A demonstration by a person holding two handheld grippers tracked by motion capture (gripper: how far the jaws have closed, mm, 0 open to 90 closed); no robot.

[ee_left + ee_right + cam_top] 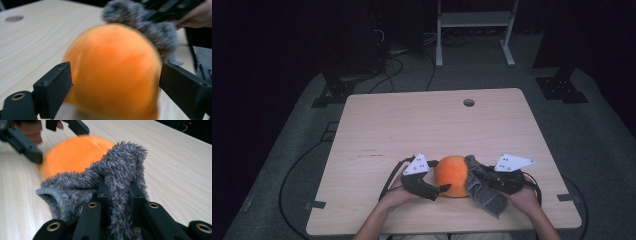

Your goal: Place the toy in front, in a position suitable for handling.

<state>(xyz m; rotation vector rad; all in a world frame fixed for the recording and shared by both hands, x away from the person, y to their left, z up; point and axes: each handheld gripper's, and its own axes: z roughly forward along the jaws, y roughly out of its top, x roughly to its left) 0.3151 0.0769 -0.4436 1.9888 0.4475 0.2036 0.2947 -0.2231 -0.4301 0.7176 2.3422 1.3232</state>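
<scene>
An orange plush ball (453,176) sits on the wooden table (412,125) near its front edge. My left gripper (438,176) reaches in from the ball's left. In the left gripper view its jaws stand close on either side of the ball (112,70), which is blurred, and I see no firm press. My right gripper (479,176) is shut on a grey fluffy cloth (486,194), a fold of which (117,167) is pinched between its jaws. The cloth lies against the ball's right side (72,152).
A round cable hole (469,102) lies near the table's far edge. Black cables trail off the table's left and right sides. A white frame (474,30) and dark stands are on the floor beyond the table.
</scene>
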